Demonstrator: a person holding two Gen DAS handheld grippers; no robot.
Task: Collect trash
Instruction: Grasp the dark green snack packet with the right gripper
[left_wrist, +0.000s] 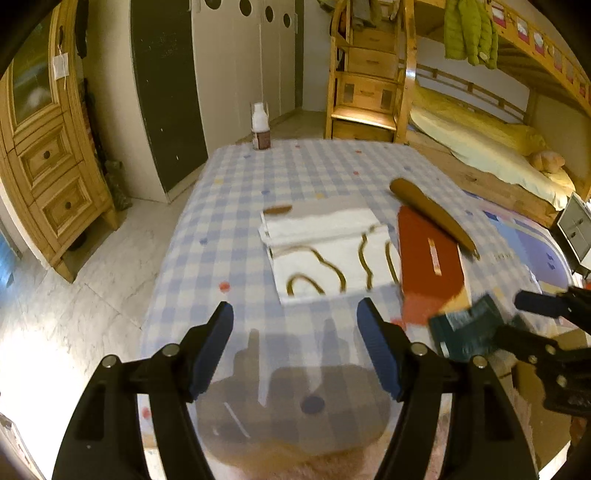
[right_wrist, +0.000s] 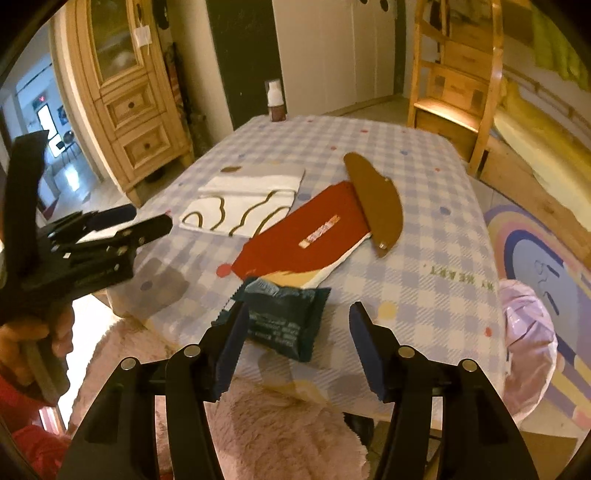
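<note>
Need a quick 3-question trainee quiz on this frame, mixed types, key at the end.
1. True or false: the right tool is already shut on the dark teal wrapper.
2. Multiple choice: what lies partly over the far end of the red booklet? A) the brown leather sheath B) the bottle C) the white folded cloth
3. Fill in: the left tool hovers open over the ____ tablecloth.

Key: 1 false, it is open, with the wrapper just ahead; 2 A; 3 checked.
</note>
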